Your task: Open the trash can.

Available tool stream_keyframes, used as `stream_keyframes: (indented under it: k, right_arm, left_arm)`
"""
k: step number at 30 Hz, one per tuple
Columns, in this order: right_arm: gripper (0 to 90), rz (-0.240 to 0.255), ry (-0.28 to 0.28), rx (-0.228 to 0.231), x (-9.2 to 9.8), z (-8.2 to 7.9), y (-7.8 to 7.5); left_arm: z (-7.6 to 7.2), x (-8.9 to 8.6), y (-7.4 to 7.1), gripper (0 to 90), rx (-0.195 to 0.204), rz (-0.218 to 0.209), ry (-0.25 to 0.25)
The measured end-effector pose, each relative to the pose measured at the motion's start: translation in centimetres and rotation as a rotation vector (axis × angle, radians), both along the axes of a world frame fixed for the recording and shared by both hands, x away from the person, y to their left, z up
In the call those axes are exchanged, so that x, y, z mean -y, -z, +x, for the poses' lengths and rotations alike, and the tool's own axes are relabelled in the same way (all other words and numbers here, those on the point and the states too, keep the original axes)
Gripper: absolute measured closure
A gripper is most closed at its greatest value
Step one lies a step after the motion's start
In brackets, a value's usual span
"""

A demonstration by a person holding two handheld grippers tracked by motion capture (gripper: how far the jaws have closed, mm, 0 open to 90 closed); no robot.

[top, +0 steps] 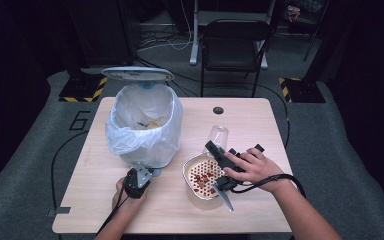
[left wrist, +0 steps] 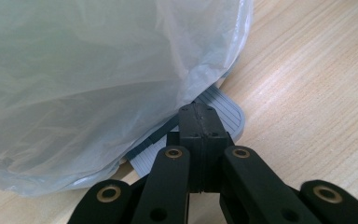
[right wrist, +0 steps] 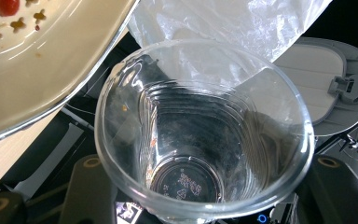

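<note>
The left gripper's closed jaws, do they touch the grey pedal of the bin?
Touching. In the left gripper view the left gripper has its jaws shut, tips resting on the ribbed grey pedal that sticks out under the bin bag.

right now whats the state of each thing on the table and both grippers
grey pedal bin with white plastic liner: lid up, some scraps inside
grey ribbed foot pedal: left gripper's jaw tips rest on it
left gripper: shut, empty
clear plastic cup: empty, held in the right gripper
right gripper: shut on the cup, above the tray
white perforated tray: red bits of food on it
folding chair: unfolded, empty
</note>
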State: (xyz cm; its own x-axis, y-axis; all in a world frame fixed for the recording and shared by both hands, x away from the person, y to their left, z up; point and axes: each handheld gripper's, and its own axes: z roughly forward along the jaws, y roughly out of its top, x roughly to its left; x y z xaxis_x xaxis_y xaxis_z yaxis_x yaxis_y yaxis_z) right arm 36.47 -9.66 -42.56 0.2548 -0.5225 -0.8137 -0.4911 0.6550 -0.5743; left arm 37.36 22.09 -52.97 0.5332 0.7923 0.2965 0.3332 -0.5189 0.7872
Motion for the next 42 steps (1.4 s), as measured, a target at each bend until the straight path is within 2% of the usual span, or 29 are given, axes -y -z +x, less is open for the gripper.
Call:
stream_keyframes:
  k: [18,19,20,23,26,27,28,29,30,31,32,33,34,35,36,37,38,39,40,42]
  right_arm:
    - [41.9,0.006,-0.019,-0.023,0.0,0.0,-0.6]
    - [41.9,0.004,-0.015,-0.034,0.0,-0.1,-0.6]
    - [41.8,0.054,-0.002,-0.059,0.0,-0.1,-0.3]
    - [41.8,0.045,0.001,-0.101,-0.3,-0.1,-0.9]
    - [41.9,0.043,0.042,-0.193,-0.6,-0.1,-1.9]
    - [41.9,0.081,-0.012,-0.158,-0.7,0.1,-2.1]
    - [41.9,0.101,-0.049,-0.171,-0.9,0.4,-2.5]
    - [41.9,0.101,-0.049,-0.171,-0.9,0.4,-2.5]
    - [41.9,0.044,0.039,-0.270,-1.2,0.2,-4.0]
    - [41.9,0.048,0.057,-0.314,-1.4,0.3,-4.5]
    - [41.9,0.047,0.064,-0.368,-1.6,0.5,-5.1]
    - [41.9,0.047,0.064,-0.368,-1.6,0.5,-5.1]
    - [41.9,0.053,0.088,-0.421,-1.7,0.6,-5.7]
    - [41.9,0.086,0.118,-0.478,-1.7,0.8,-6.0]
    - [41.9,0.114,0.141,-0.559,-2.0,1.1,-6.9]
    - [41.9,0.114,0.141,-0.559,-2.0,1.1,-6.9]
    - [42.0,0.118,0.172,-0.635,-2.2,1.6,-7.8]
    - [42.0,0.121,0.179,-0.655,-2.3,1.7,-8.1]
    - [42.0,0.126,0.199,-0.701,-2.4,2.0,-8.5]
    - [42.1,0.139,0.219,-0.759,-2.5,2.4,-9.2]
  left_arm:
    - [0.0,0.0,0.0,90.0,-0.001,-0.001,0.000]
    - [0.0,0.0,0.0,90.0,-0.001,-0.002,0.000]
    - [0.0,0.0,0.0,90.0,-0.001,-0.002,0.000]
    - [0.0,0.0,0.0,90.0,-0.001,-0.001,0.001]
    - [0.0,0.0,0.0,90.0,0.003,-0.010,-0.003]
    - [0.0,0.0,0.0,90.0,0.003,-0.010,-0.003]
    - [0.1,-0.1,-0.1,90.0,0.011,0.011,-0.001]
    - [0.1,-0.1,-0.1,90.0,0.011,0.011,-0.001]
    - [0.1,-0.1,-0.1,90.0,0.019,0.023,-0.002]
    - [0.0,0.0,0.0,90.0,0.006,-0.001,-0.004]
    - [0.0,0.0,0.0,90.0,0.007,-0.003,-0.005]
    - [0.0,0.0,0.0,90.0,0.007,-0.003,-0.005]
    - [0.0,0.0,0.0,90.0,0.007,-0.003,-0.005]
    - [0.0,0.0,0.0,90.0,-0.002,-0.001,0.000]
    - [0.0,0.0,0.0,90.0,0.007,-0.003,-0.005]
    - [0.0,0.0,0.0,90.0,0.007,-0.003,-0.005]
    - [0.0,0.0,0.0,90.0,0.005,-0.004,-0.004]
    - [0.0,0.0,0.0,90.0,-0.002,-0.002,0.000]
    - [0.0,0.0,0.0,90.0,0.000,0.001,0.000]
    - [0.0,0.0,0.0,90.0,-0.002,-0.001,0.001]
